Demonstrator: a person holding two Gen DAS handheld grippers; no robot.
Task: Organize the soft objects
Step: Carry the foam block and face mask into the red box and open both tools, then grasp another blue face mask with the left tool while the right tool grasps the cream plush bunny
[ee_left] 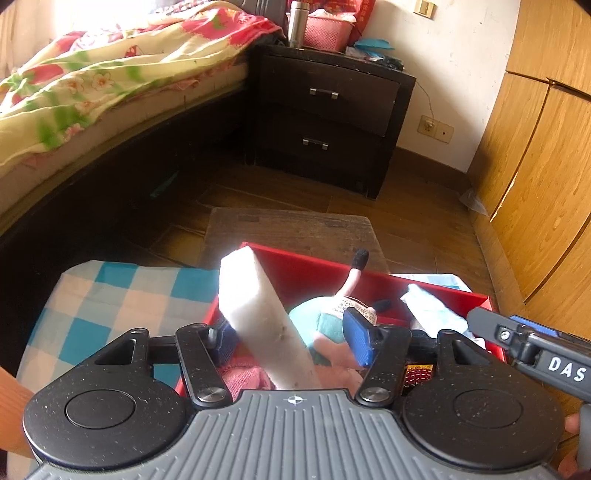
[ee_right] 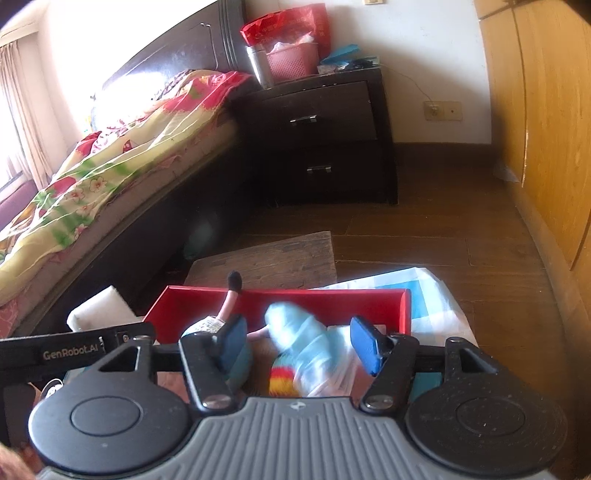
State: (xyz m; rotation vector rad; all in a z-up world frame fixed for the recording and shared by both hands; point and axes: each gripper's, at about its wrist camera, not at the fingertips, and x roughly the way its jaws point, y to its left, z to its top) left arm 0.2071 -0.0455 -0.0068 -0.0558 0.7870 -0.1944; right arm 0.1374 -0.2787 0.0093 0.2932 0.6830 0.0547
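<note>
A red box (ee_left: pixel 303 266) stands on a blue-and-white checked cloth (ee_left: pixel 110 295). It holds a teal and pink plush toy (ee_left: pixel 325 325), a pink cloth (ee_left: pixel 243 376) and a light blue soft bundle (ee_left: pixel 432 310). My left gripper (ee_left: pixel 291 336) is open over the box; a white sponge block (ee_left: pixel 258 314) leans between its fingers, touching neither blue pad clearly. My right gripper (ee_right: pixel 299 343) is open above the box (ee_right: pixel 280 299); the blurred light blue bundle (ee_right: pixel 303 339) and a rainbow striped item (ee_right: pixel 282 378) lie between its fingers. The sponge (ee_right: pixel 99 306) shows at the left.
A dark bed (ee_left: pixel 110 155) with a floral quilt runs along the left. A dark two-drawer nightstand (ee_left: pixel 325 114) stands behind, with a pink basket (ee_left: pixel 325 31) and steel flask on it. A wooden wardrobe (ee_left: pixel 543 147) lines the right. A brown mat (ee_left: pixel 291 229) lies beyond the box.
</note>
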